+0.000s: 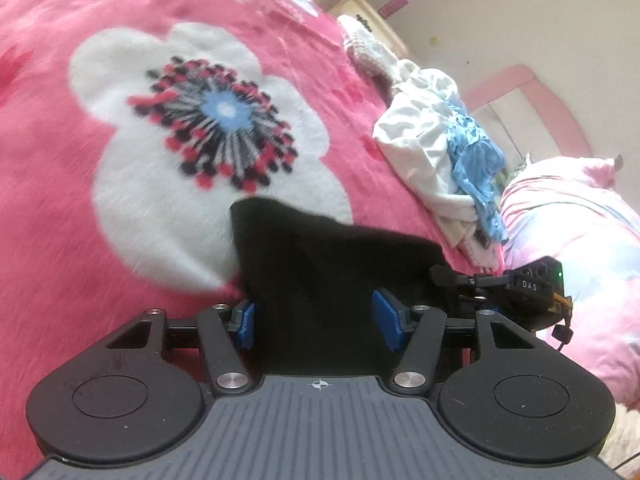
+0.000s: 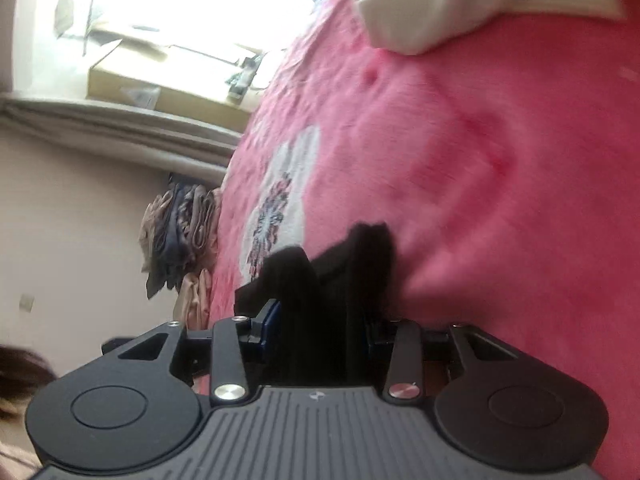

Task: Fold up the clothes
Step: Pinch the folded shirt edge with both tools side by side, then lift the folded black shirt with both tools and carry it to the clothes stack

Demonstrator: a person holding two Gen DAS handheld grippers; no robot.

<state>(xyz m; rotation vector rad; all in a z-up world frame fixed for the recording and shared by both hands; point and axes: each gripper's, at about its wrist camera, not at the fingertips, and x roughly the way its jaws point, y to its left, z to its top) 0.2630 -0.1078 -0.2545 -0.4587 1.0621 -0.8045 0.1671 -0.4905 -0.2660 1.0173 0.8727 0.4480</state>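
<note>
On my left wrist view I see the left gripper (image 1: pixel 314 320) with its blue pads (image 1: pixel 387 322) standing apart, and a black garment (image 1: pixel 320 264) lying between them and spreading up toward the middle of the frame; the pads do not seem to press on the cloth, so I read these fingers as released. The garment rests on a pink blanket (image 1: pixel 60 208) with a big white flower (image 1: pixel 192 148) printed at centre left. At the right of the frame a heap of white and blue clothes (image 1: pixel 436 152) sits on the blanket, with a pink pillow (image 1: pixel 572 232) below it, and the other gripper shows at the lower right edge beside the black cloth. On my right wrist view the right gripper (image 2: pixel 320 332) has the same black garment bunched between its fingers, filling the gap; whether the pads really clench it I cannot tell. A white cloth (image 2: pixel 440 4) lies at the upper right, and folded clothes (image 2: pixel 180 240) are stacked at the blanket's edge at centre left.
</note>
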